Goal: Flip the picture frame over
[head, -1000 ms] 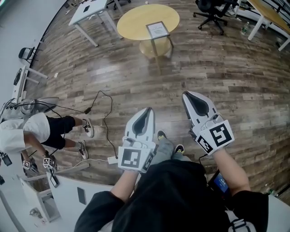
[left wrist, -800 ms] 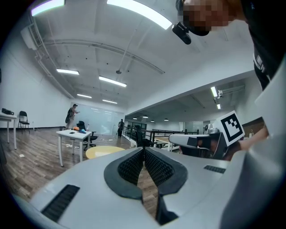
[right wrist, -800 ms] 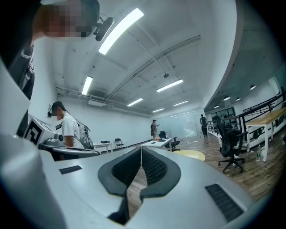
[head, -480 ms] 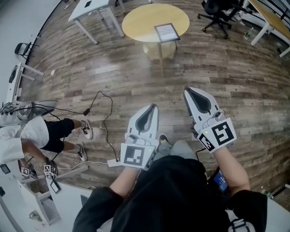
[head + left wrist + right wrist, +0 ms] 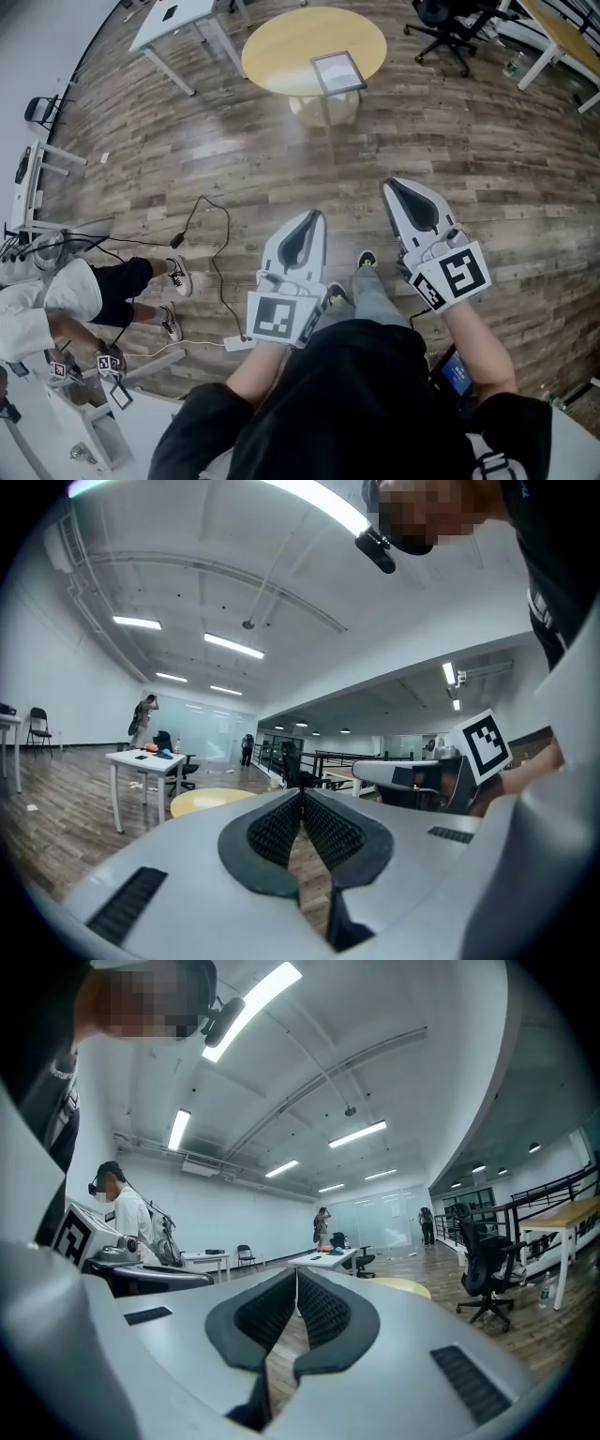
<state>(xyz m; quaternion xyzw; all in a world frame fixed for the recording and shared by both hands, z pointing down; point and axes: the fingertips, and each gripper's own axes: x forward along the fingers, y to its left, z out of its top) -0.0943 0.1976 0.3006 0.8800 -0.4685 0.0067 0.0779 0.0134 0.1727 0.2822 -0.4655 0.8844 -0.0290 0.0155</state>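
Note:
The picture frame (image 5: 337,73) lies flat near the closer edge of a round yellow table (image 5: 281,42), far ahead across the wooden floor. I hold both grippers level in front of my body, well short of the table. The left gripper (image 5: 314,217) is shut with nothing between its ribbed pads (image 5: 281,827). The right gripper (image 5: 392,186) is shut and empty too, its pads (image 5: 319,1309) meeting at the tips. The table top shows as a yellow sliver (image 5: 211,802) beyond the left jaws and to the right of the right jaws (image 5: 411,1287).
A white table (image 5: 178,17) stands left of the round one, and an office chair (image 5: 448,19) and a long desk (image 5: 562,33) stand to its right. A black cable (image 5: 214,246) trails over the floor. A seated person (image 5: 66,286) is at the left.
The person has stepped forward over the floor, one foot now ahead. Both grippers were carried along, still shut and side by side. The seated person has slid lower in the view.

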